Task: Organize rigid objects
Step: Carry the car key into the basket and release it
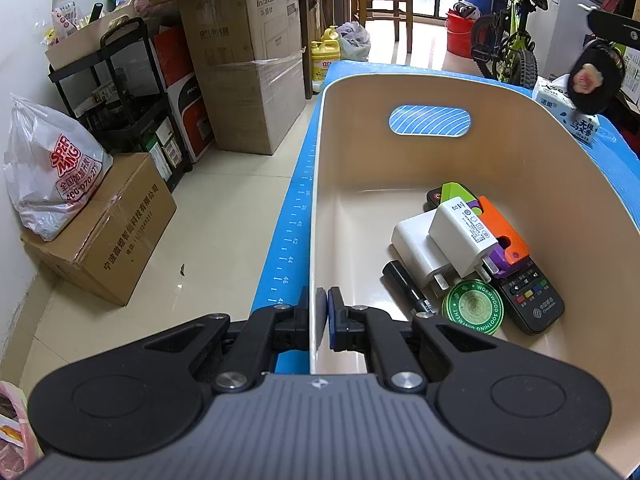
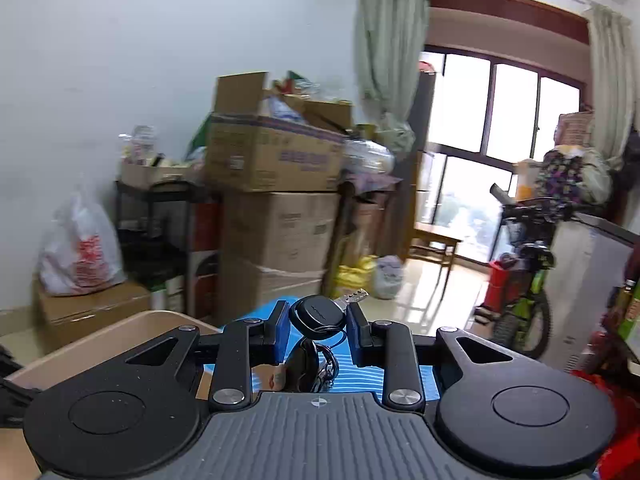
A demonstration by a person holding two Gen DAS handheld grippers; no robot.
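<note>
A beige plastic bin stands on a blue mat. In it lie two white chargers, a black remote, a green round tin, a black marker and an orange, purple and green toy. My left gripper is shut on the bin's near left wall. My right gripper is shut on a black car key with a key ring hanging below, held in the air above the mat; the bin's rim shows at lower left.
Stacked cardboard boxes, a black shelf cart and a white plastic bag stand left of the table. A tissue pack lies beyond the bin. A green bicycle and a wooden chair stand farther back.
</note>
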